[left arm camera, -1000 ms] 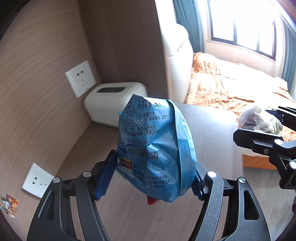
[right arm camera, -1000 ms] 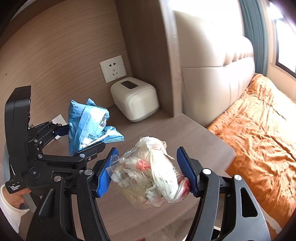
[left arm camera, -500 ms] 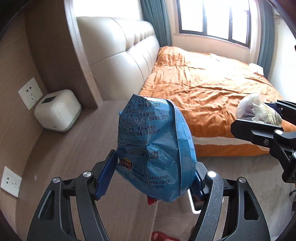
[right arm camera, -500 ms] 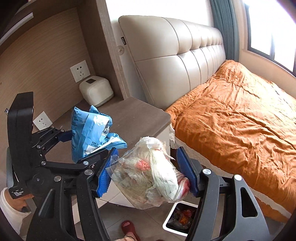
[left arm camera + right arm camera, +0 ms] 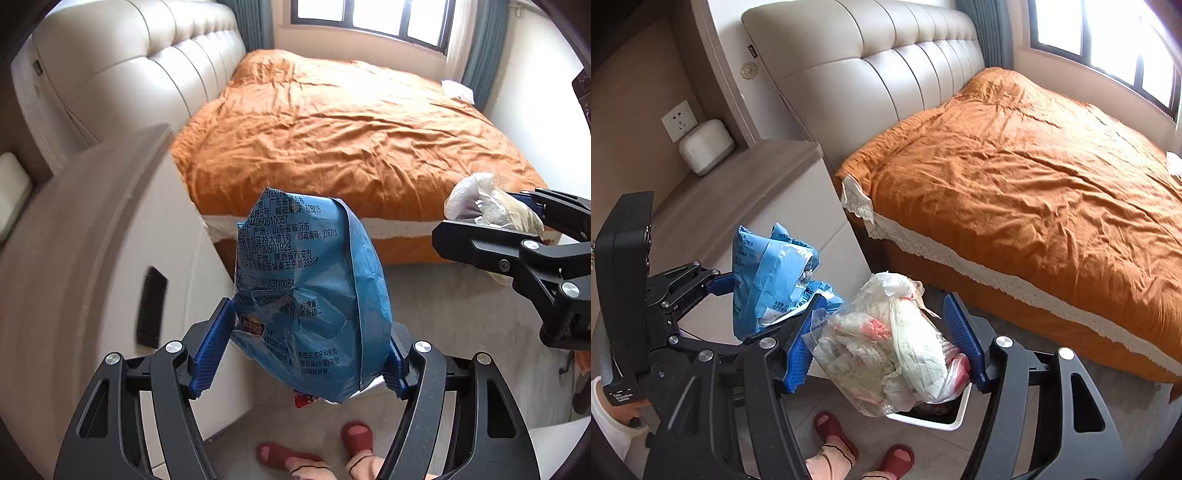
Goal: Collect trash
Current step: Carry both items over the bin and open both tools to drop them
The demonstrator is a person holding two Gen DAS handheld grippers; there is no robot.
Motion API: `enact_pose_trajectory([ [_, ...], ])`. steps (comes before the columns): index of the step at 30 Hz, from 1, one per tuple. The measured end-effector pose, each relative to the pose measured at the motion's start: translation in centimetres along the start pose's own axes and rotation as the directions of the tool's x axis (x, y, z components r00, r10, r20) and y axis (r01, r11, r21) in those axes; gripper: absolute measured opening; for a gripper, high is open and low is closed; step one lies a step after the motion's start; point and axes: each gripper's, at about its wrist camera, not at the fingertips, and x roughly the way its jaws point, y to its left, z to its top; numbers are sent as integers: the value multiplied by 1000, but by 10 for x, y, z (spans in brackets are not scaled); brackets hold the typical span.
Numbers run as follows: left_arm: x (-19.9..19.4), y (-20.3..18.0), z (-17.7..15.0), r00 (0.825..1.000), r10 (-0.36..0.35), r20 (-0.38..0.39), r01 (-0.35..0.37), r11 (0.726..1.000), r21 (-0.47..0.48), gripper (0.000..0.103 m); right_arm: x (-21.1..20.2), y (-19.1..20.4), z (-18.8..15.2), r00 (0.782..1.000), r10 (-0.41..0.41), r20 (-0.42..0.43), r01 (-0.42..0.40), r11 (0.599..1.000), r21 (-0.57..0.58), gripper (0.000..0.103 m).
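Note:
My left gripper (image 5: 295,354) is shut on a crumpled blue snack bag (image 5: 310,291) and holds it in the air over the floor beside the nightstand. The bag also shows in the right wrist view (image 5: 768,284). My right gripper (image 5: 886,350) is shut on a clear plastic bag of rubbish (image 5: 886,343), also seen at the right of the left wrist view (image 5: 491,206). A white trash bin (image 5: 945,417) stands on the floor just below the clear bag, mostly hidden by it.
A wooden-topped nightstand (image 5: 746,184) with a white box (image 5: 705,146) stands at the left. A bed with an orange cover (image 5: 1034,177) fills the right. The person's feet in red slippers (image 5: 897,459) are on the tiled floor below.
Both grippers have swung away from the nightstand top and wall sockets toward the floor and bed, still holding their bags. The trash bin has come under the right gripper.

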Motion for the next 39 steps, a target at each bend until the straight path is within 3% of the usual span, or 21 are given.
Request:
enact_pose_trajectory([
  [6, 100, -23, -36, 991, -80, -105, 80, 997, -1, 69, 73, -46, -50, 995, -26, -95, 32, 997, 63, 66],
  [15, 247, -43, -101, 960, -153, -232, 153, 988, -18, 69, 203, -93, -134, 979, -6, -204, 28, 994, 105, 66],
  [22, 326, -46, -145, 939, -179, -293, 185, 983, -8, 71, 281, -110, -189, 968, -27, -250, 59, 991, 121, 67],
  [23, 333, -46, -148, 935, -186, -301, 192, 981, -11, 75, 290, -113, -197, 967, -32, -253, 66, 990, 126, 71],
  [24, 341, -46, -152, 931, -193, -309, 199, 980, -13, 87, 297, -116, -201, 966, -24, -256, 60, 989, 134, 90],
  [25, 351, -46, -158, 928, -187, -322, 193, 981, -15, 93, 305, -118, -207, 964, -10, -266, 49, 989, 141, 100],
  [31, 375, -47, -179, 918, -202, -341, 216, 976, 4, 97, 332, -126, -228, 960, -42, -278, 89, 983, 159, 98],
  [39, 362, -46, -182, 916, -229, -330, 240, 971, -7, 97, 323, -124, -226, 951, -53, -305, 107, 981, 163, 98],
])
